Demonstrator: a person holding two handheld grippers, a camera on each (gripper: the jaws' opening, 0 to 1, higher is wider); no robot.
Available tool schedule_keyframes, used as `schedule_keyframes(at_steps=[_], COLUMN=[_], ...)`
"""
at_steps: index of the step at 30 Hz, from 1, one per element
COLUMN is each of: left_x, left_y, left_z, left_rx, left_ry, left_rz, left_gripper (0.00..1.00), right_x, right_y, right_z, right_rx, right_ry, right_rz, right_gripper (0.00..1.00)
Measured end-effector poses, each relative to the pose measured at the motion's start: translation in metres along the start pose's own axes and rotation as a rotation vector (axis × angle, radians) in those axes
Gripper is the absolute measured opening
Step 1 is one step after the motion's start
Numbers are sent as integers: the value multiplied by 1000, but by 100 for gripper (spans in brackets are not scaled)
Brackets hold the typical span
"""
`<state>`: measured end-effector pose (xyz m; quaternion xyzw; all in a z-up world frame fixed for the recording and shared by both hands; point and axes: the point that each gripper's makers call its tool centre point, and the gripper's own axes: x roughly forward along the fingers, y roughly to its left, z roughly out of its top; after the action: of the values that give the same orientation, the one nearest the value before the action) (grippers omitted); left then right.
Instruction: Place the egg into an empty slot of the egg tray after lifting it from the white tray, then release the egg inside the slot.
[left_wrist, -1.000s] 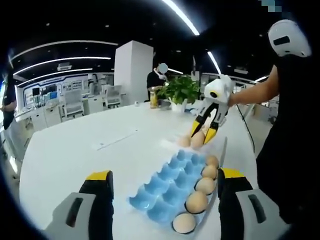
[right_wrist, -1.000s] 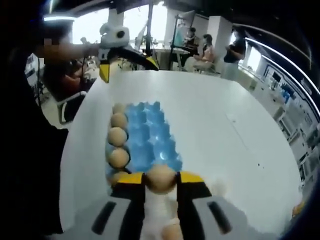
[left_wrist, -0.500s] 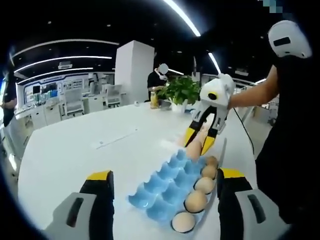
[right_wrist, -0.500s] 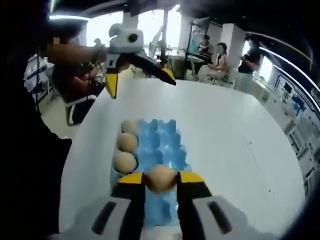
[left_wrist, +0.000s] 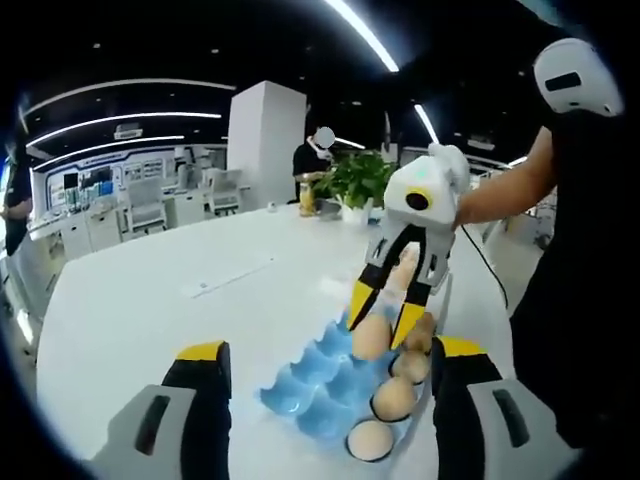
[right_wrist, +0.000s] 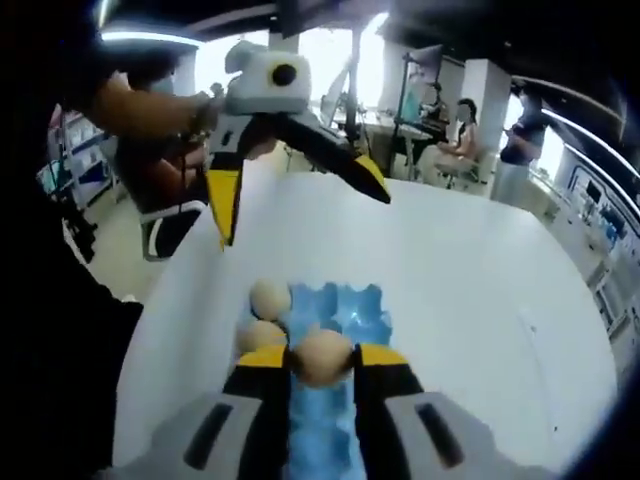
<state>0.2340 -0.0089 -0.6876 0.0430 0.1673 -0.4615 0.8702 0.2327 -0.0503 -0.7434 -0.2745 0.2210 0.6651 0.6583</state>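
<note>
Between our right gripper fingers we pinch the egg above the blue egg tray; lowering and letting go remain. Our left gripper fingers are spread.

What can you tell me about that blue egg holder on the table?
The blue moulded egg tray looks like thin plastic or pulp, formed into rows of cup-shaped slots with raised peaks between them. It lies flat on the white round table. One outer row holds tan eggs; the other slots seen look empty. The right gripper hangs over it, clamping one more tan egg above the slots. The left gripper stands open near it, not touching.
</note>
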Motion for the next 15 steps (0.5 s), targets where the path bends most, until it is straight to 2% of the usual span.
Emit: schedule_keyframes(at_steps=[15], left_x=[-6], left_y=[2], left_z=[-7], left_rx=[-6], left_ry=[8], left_rz=[4], left_gripper=[81], right_x=[38], right_y=[7], right_z=[21], right_rx=[-26], right_ry=[-18], right_rz=[57], right_gripper=[23])
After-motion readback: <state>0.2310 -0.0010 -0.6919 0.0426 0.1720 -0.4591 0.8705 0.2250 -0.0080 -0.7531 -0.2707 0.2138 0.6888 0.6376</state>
